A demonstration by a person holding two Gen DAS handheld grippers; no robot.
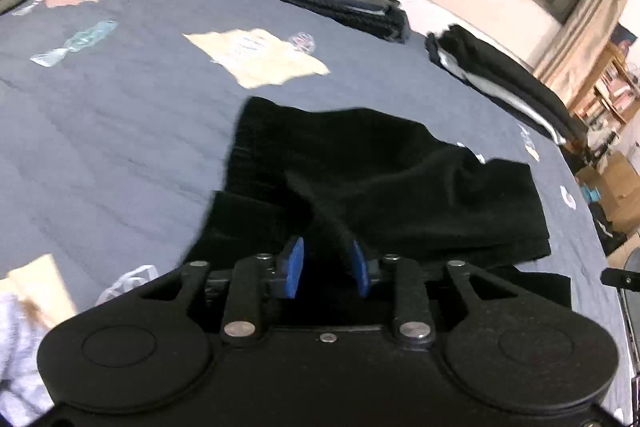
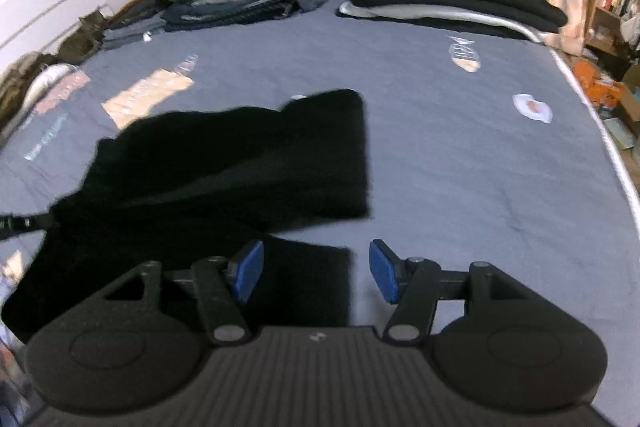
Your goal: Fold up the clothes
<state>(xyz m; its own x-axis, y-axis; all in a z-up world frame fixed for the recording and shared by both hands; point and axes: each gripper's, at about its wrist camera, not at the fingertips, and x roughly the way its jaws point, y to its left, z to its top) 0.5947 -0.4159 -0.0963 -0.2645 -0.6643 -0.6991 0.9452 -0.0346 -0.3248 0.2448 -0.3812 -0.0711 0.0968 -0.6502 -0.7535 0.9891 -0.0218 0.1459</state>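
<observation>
black garment (image 1: 360, 179) apparently pinched in left gripper (image 1: 326, 267) on bed (image 2: 460, 155), right gripper (image 2: 316, 269) wide, empty

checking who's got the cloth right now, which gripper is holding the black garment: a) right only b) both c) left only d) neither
c: the left gripper has a ridge of the black garment pinched between its blue pads, while the right gripper is open over the bed with nothing between its fingers.
</observation>
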